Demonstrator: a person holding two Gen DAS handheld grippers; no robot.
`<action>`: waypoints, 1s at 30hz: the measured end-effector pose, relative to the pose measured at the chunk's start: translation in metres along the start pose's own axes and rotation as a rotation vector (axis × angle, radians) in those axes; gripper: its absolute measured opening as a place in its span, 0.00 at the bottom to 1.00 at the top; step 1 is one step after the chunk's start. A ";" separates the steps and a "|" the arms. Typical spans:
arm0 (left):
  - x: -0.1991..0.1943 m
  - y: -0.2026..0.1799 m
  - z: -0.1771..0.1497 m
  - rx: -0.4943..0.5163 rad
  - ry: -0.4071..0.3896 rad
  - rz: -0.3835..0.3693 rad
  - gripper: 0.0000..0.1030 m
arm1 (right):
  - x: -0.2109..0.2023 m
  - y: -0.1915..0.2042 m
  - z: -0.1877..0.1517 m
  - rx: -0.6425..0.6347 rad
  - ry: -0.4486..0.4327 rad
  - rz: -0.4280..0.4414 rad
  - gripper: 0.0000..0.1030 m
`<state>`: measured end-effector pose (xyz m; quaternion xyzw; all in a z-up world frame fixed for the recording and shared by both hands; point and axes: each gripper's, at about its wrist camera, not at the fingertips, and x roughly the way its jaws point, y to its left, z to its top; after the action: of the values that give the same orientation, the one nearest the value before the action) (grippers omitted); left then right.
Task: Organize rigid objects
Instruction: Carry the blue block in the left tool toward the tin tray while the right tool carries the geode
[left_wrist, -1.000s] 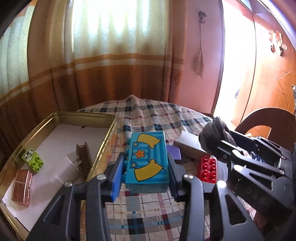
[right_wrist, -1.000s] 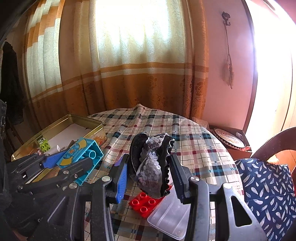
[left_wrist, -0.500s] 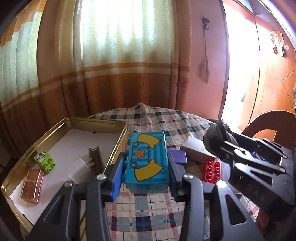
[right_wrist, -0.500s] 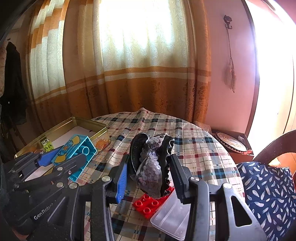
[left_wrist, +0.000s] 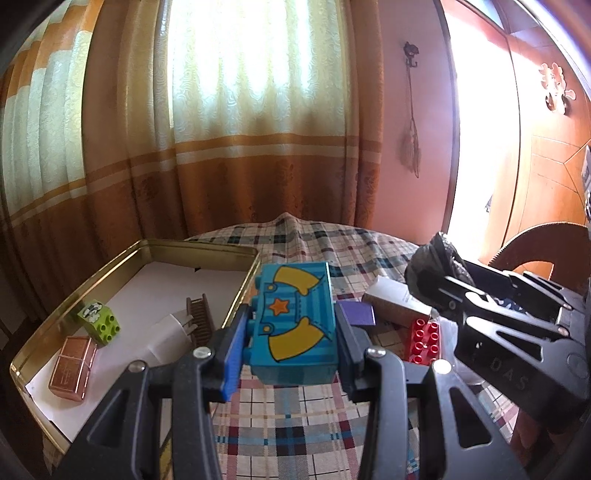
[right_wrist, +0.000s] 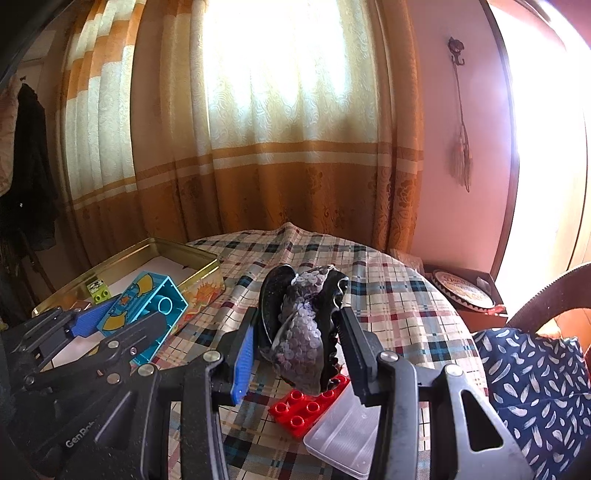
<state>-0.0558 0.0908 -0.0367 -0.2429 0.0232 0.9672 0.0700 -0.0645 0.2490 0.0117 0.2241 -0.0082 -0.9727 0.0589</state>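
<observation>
My left gripper (left_wrist: 291, 343) is shut on a blue toy brick (left_wrist: 293, 321) with yellow and orange print, held above the table beside the gold tin (left_wrist: 199, 246). The brick also shows in the right wrist view (right_wrist: 147, 314). My right gripper (right_wrist: 299, 350) is shut on a dark sequinned hair clip (right_wrist: 303, 325), held above the table; it appears at the right of the left wrist view (left_wrist: 432, 269). The tin holds a green brick (left_wrist: 99, 321), a copper block (left_wrist: 72, 367), a white plug (left_wrist: 170, 332) and a brown comb (left_wrist: 199, 321).
On the plaid tablecloth (left_wrist: 295, 424) lie a red brick (left_wrist: 424, 339), a purple block (left_wrist: 356, 314), a white box (left_wrist: 395, 299) and a clear plastic lid (right_wrist: 343, 432). A chair with a patterned cushion (right_wrist: 535, 387) stands at the right. Curtains hang behind the table.
Both grippers have risen a little with their objects; the left one has drawn back, so the tin and table sit lower and farther in view.
</observation>
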 end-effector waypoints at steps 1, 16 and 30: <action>-0.001 0.001 0.000 -0.002 -0.004 0.002 0.40 | -0.001 0.000 0.000 -0.003 -0.002 0.000 0.44; -0.005 0.004 0.002 -0.022 -0.023 0.000 0.40 | -0.007 0.007 0.000 -0.020 -0.040 0.009 0.44; -0.016 0.018 -0.002 -0.045 -0.055 0.038 0.40 | -0.014 0.022 -0.001 -0.037 -0.063 0.043 0.44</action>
<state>-0.0436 0.0712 -0.0310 -0.2172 0.0040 0.9750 0.0470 -0.0491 0.2291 0.0176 0.1922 0.0032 -0.9778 0.0839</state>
